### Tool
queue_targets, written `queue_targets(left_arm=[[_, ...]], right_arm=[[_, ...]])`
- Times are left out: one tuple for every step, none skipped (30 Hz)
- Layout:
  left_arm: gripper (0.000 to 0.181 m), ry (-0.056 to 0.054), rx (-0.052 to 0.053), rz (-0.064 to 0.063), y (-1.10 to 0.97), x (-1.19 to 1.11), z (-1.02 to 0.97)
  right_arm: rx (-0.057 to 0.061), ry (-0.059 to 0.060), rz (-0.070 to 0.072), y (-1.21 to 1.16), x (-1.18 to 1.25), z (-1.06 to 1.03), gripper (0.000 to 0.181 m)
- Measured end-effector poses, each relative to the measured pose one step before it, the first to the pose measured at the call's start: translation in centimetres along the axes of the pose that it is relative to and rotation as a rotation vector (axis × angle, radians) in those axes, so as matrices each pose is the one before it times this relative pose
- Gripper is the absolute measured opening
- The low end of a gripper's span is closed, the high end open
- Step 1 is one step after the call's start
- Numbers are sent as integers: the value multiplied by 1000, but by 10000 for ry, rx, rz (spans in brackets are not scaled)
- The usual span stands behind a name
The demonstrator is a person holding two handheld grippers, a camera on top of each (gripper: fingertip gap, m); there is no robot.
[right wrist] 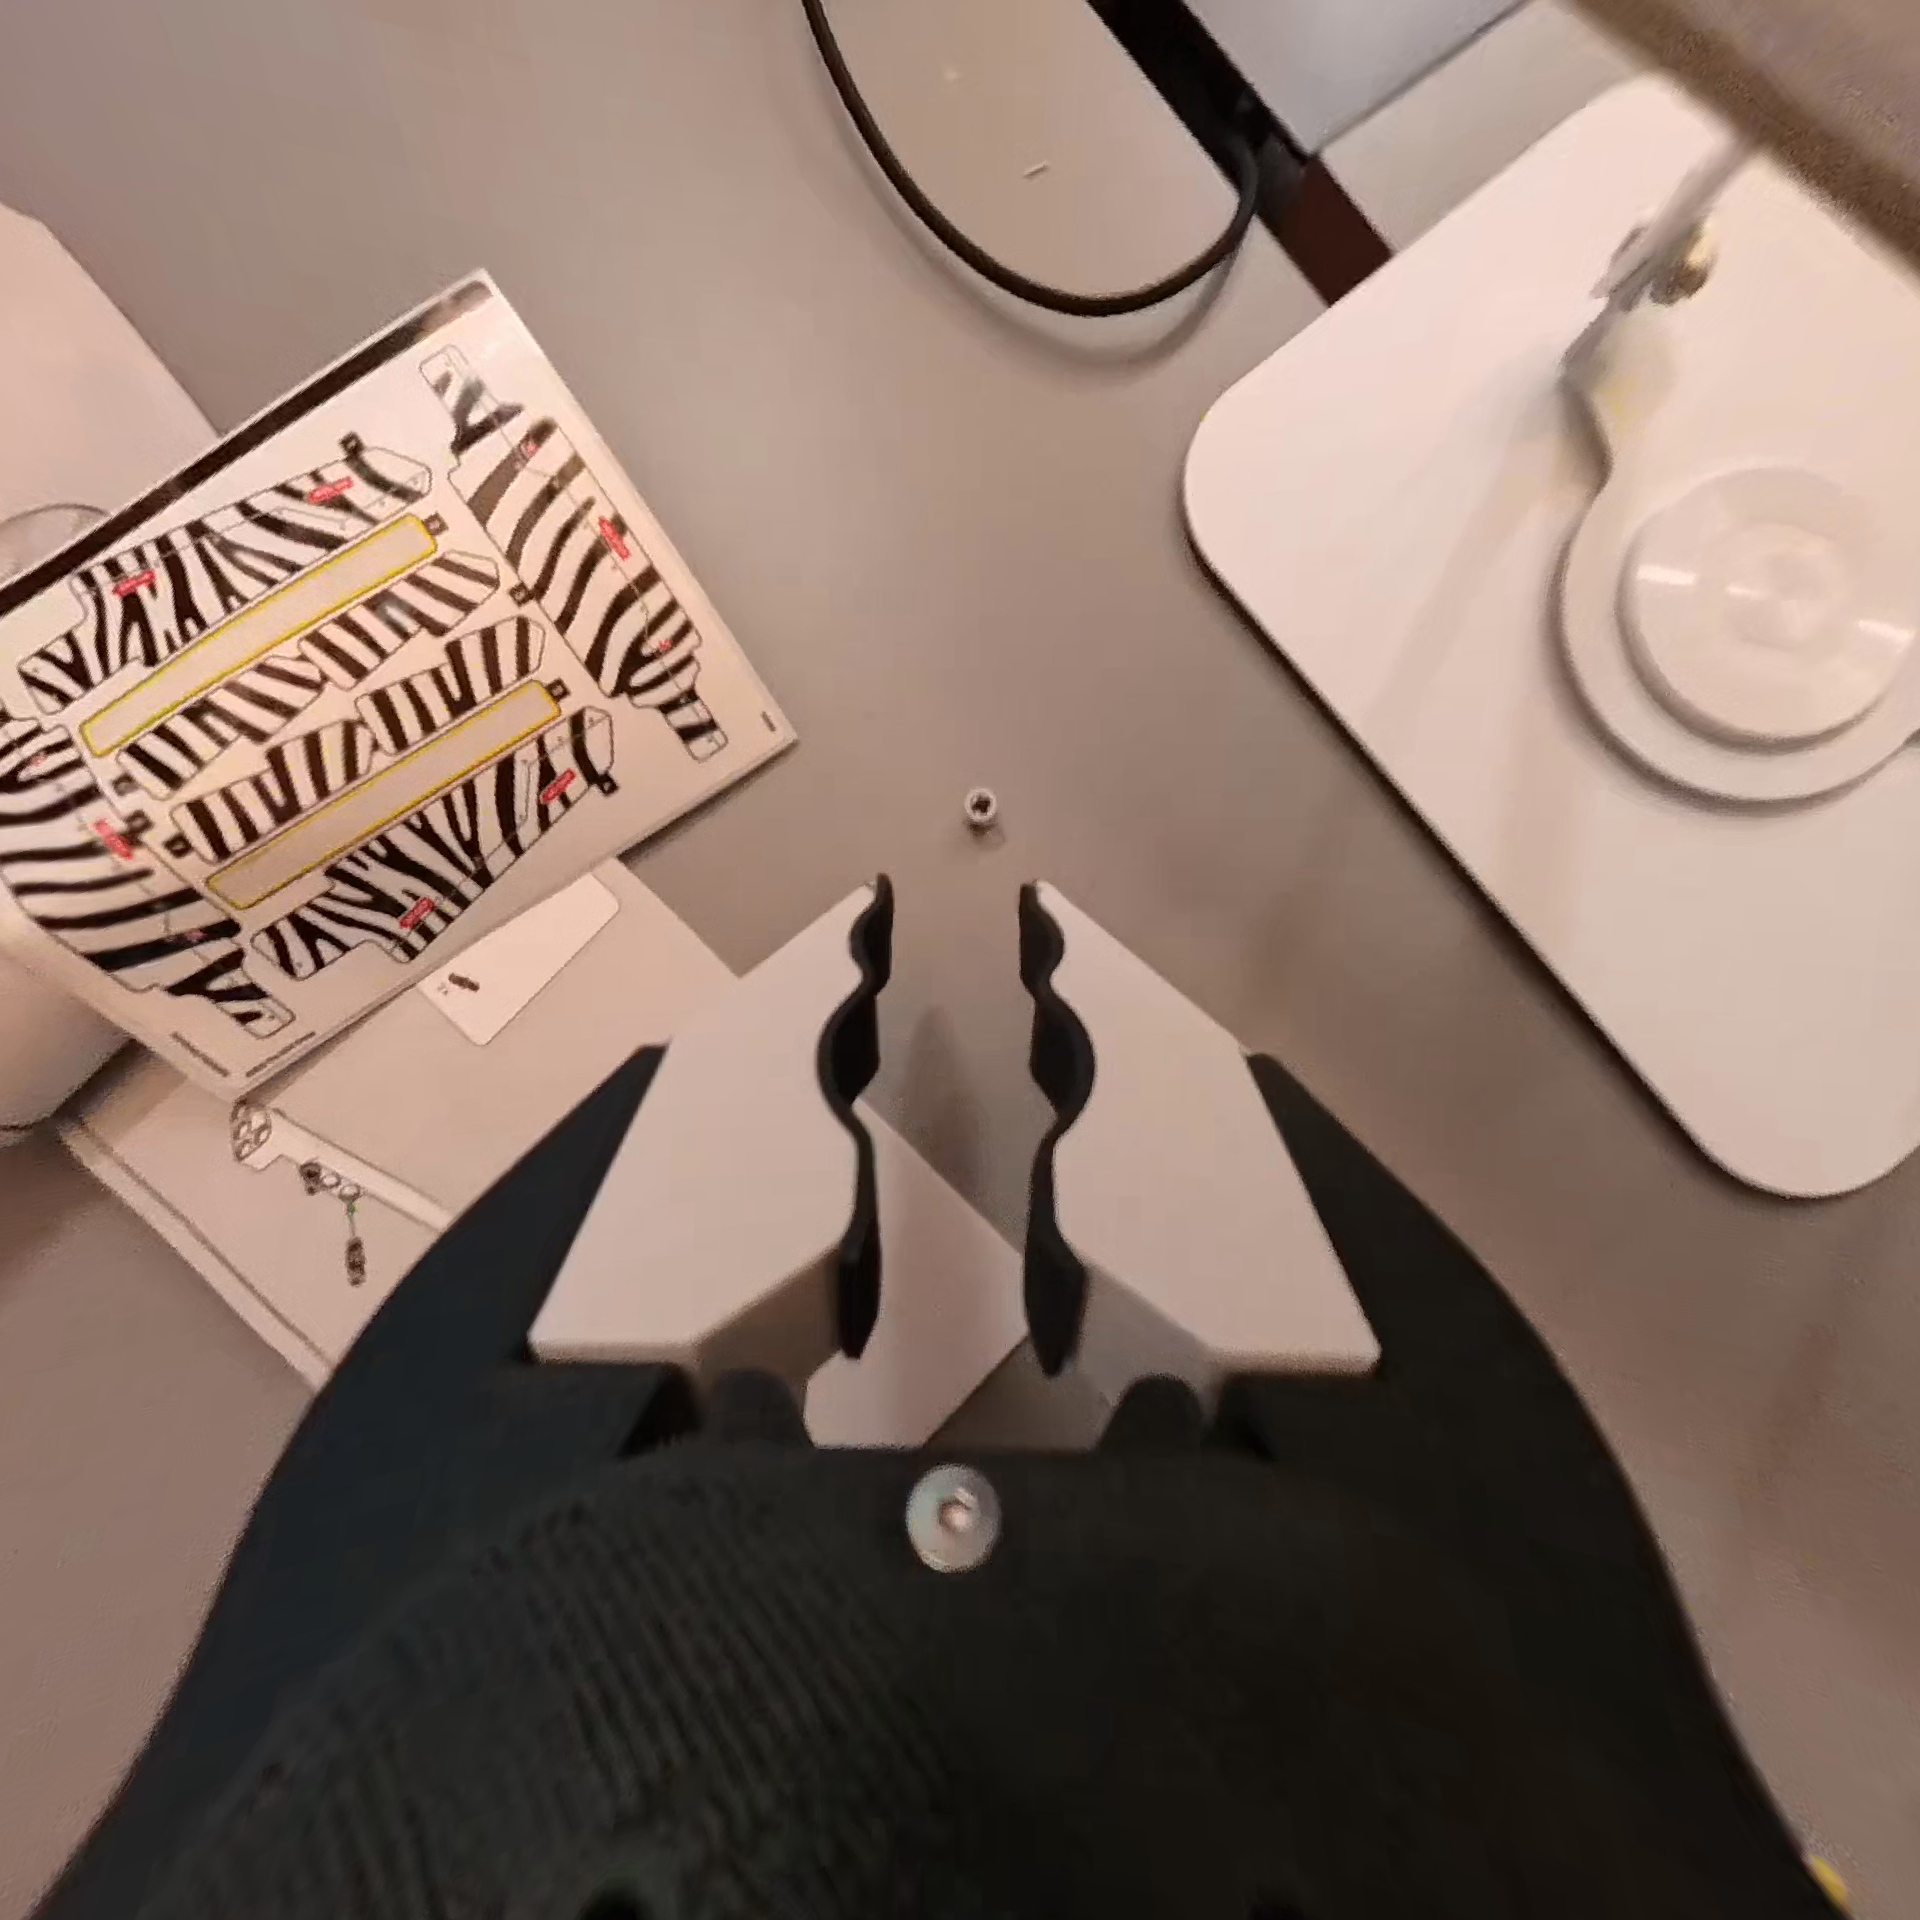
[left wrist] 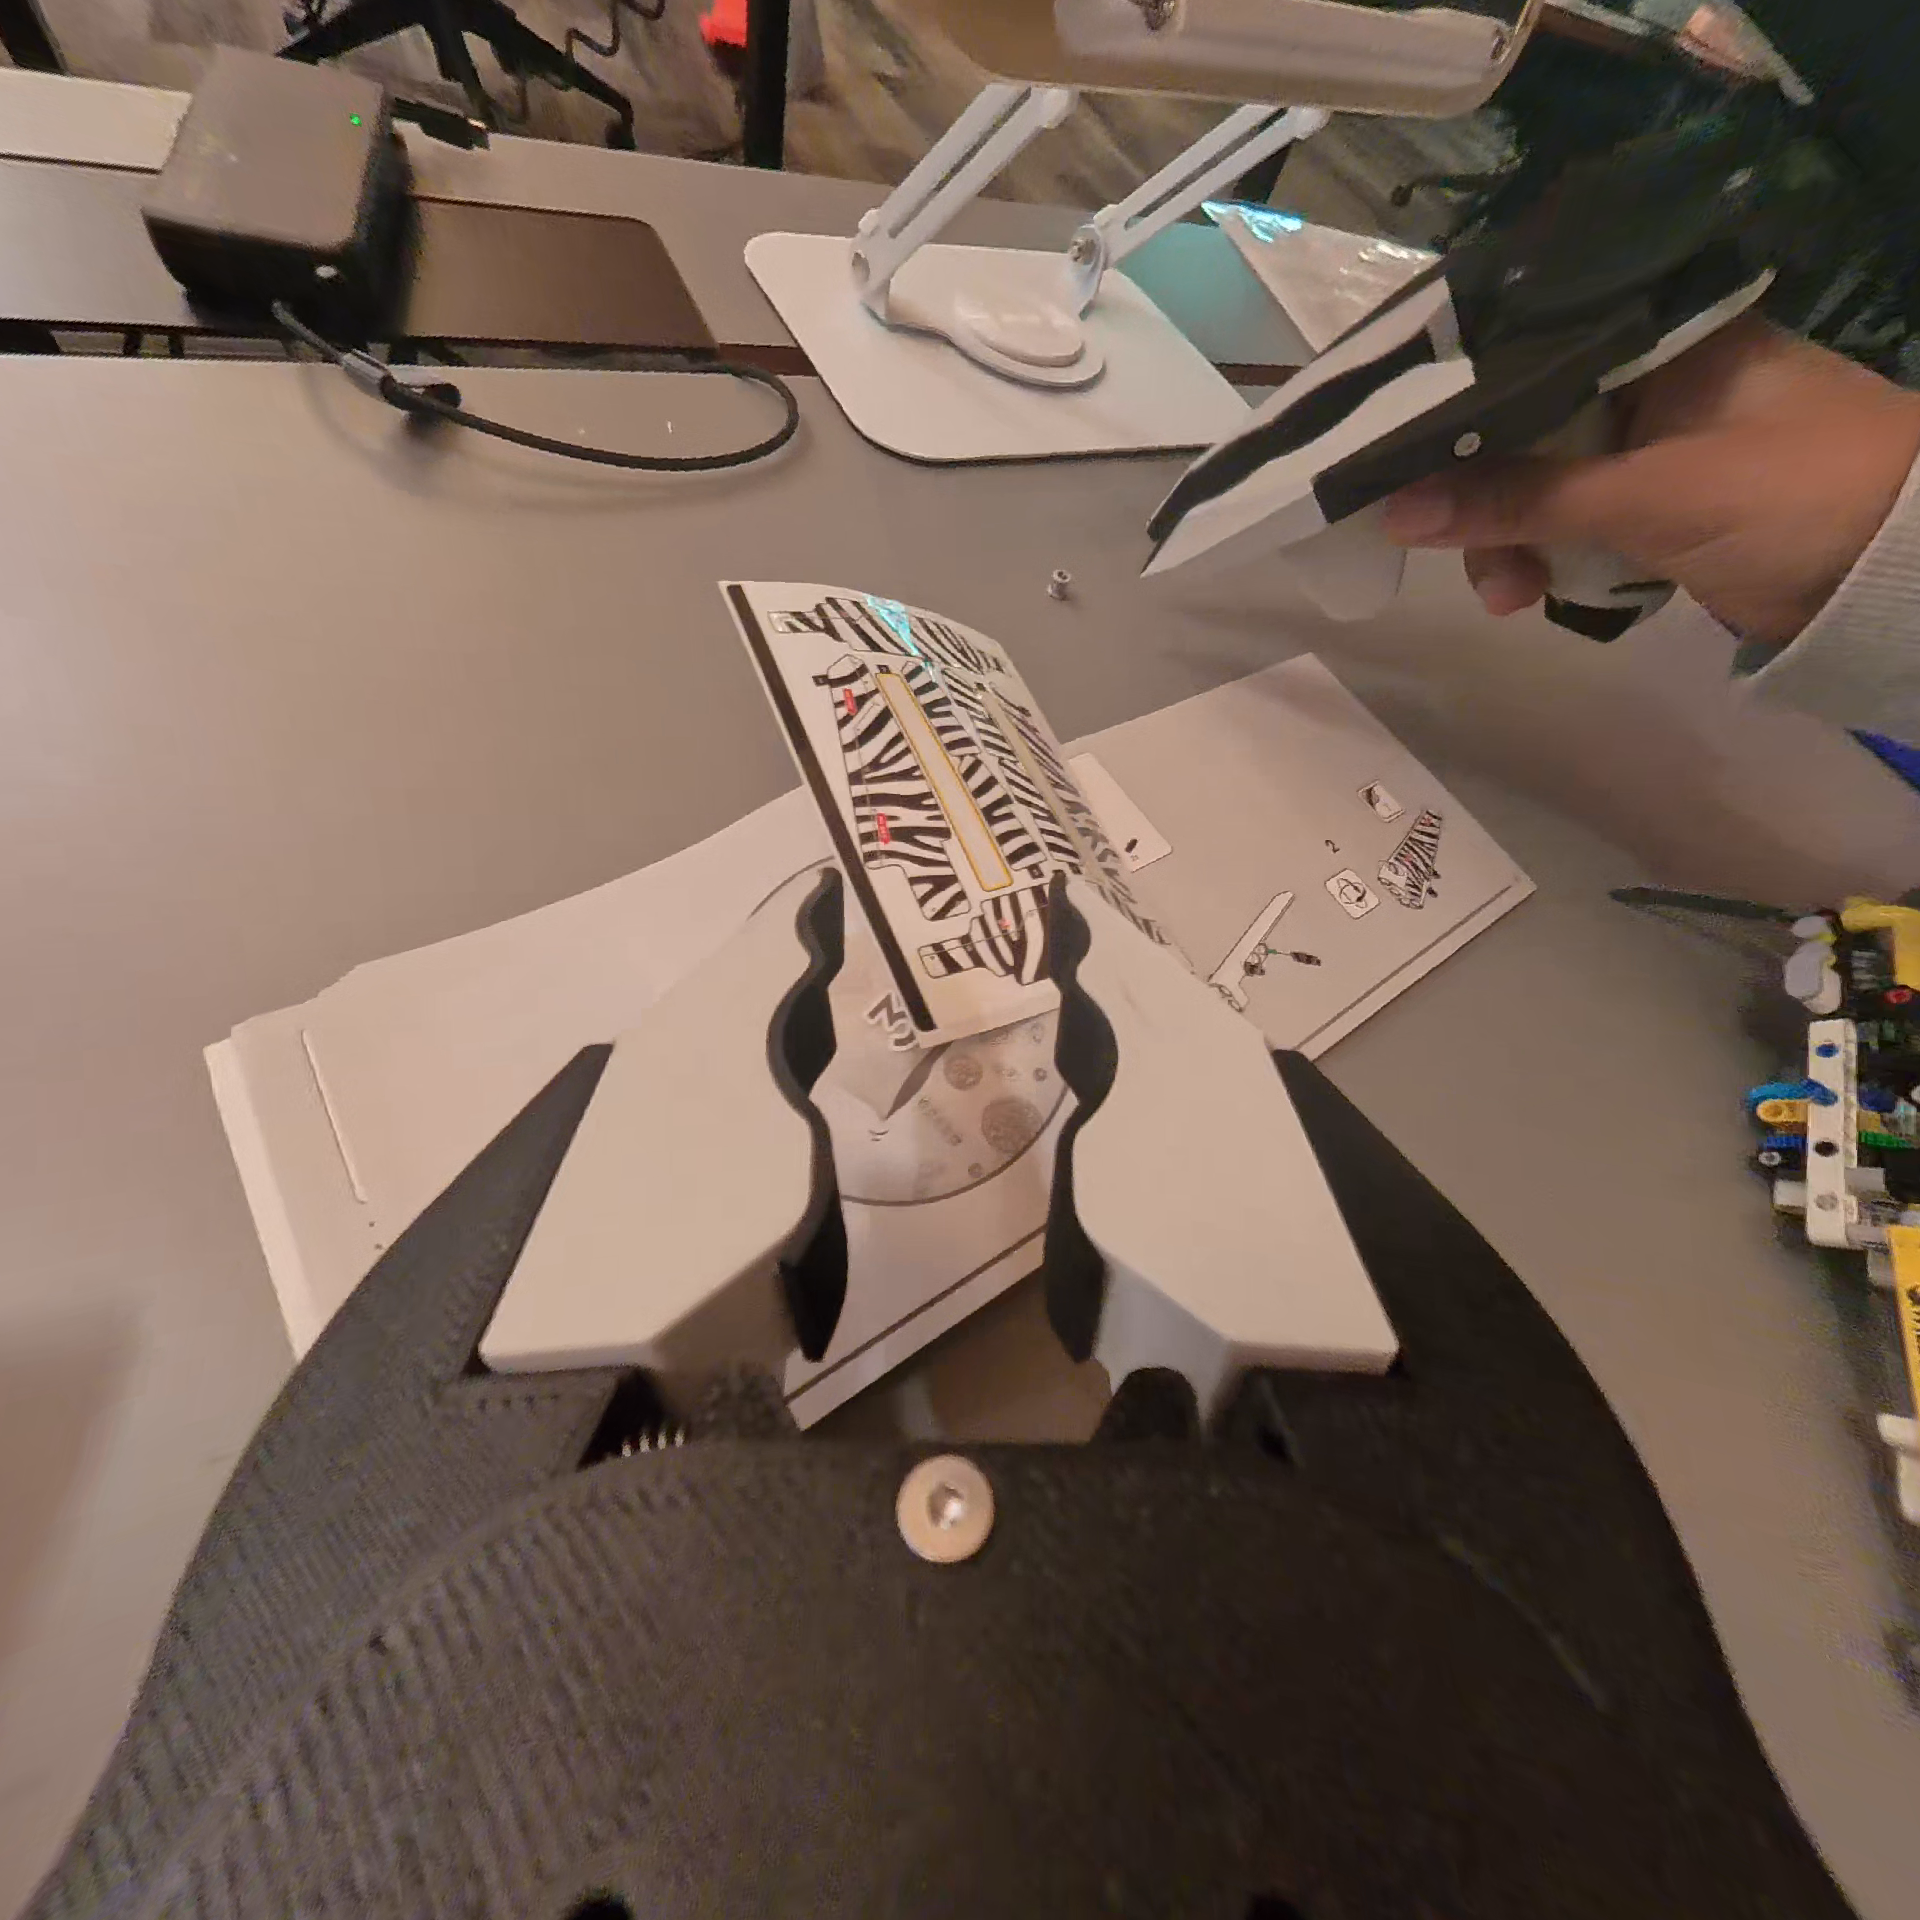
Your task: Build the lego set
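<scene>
A zebra-striped sticker sheet point(left wrist: 925, 769) stands tilted between and just past the tips of my left gripper point(left wrist: 945, 904). Its lower edge is over the open instruction booklet point(left wrist: 1299, 831). The jaws stand apart, and the right fingertip covers part of the sheet; I cannot tell what holds it up. The sheet also shows in the right wrist view point(right wrist: 343, 686). My right gripper point(right wrist: 954, 894) is open and empty above the grey table, with a small grey bush piece point(right wrist: 980, 805) just ahead of its tips. A part-built lego model point(left wrist: 1839, 1132) lies at the right edge.
A white stand base point(right wrist: 1558, 623) sits to the right of the right gripper and also shows at the back in the left wrist view point(left wrist: 987, 343). A black box point(left wrist: 281, 197) with a black cable point(left wrist: 623, 436) is at the back left. A hand point(left wrist: 1662, 520) holds the right gripper.
</scene>
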State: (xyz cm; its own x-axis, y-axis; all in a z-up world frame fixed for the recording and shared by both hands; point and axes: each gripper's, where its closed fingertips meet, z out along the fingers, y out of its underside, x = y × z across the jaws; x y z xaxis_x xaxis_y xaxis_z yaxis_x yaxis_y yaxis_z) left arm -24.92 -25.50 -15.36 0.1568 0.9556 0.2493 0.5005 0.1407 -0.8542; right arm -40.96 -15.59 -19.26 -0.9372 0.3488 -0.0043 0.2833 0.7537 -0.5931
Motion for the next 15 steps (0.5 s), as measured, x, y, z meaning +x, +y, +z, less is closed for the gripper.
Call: queue_targets(left_arm=[[37, 38, -1, -77, 37, -151, 8], [37, 95, 1, -126, 23, -64, 32], [37, 150, 0, -137, 18, 37, 42], [37, 179, 1, -121, 9, 121, 35], [37, 140, 3, -101, -7, 106, 3], [37, 58, 10, -65, -39, 29, -41], [37, 8, 31, -13, -75, -4, -74], [37, -3, 48, 25, -115, 8, -83], [37, -9, 51, 26, -133, 0, -77], [36, -2, 46, 10, -111, 7, -51], [36, 13, 29, -5, -69, 20, -20], [36, 21, 10, -11, -34, 27, 17], [36, 16, -9, -10, 28, 16, 23], [36, 7, -25, -6, 67, 10, 35], [36, 0, -36, 3, 77, -8, 36]], right_arm=[[-1, 131, -228, -452, 96, 168, 23], [32, 216, -293, -379, 184, 237, 23], [-11, 236, -326, -197, 187, 336, 22], [-107, 165, -317, 69, 64, 440, 21], [-185, 141, -245, 264, 35, 488, 21], [-188, 166, -163, 283, 78, 460, 20], [-135, 172, -106, 168, 136, 362, 17], [-80, 169, -57, 46, 192, 265, 13], [-1, 97, 16, -104, 148, 192, 15], [55, -57, 94, -202, -22, 149, 16], [36, -163, 154, -195, -147, 124, 18], [-16, -219, 176, -135, -206, 133, 20], [-66, -223, 161, -71, -203, 130, 22], [-94, -152, 131, -26, -115, 120, 23], [-72, -112, 97, -36, -85, 99, 24]])
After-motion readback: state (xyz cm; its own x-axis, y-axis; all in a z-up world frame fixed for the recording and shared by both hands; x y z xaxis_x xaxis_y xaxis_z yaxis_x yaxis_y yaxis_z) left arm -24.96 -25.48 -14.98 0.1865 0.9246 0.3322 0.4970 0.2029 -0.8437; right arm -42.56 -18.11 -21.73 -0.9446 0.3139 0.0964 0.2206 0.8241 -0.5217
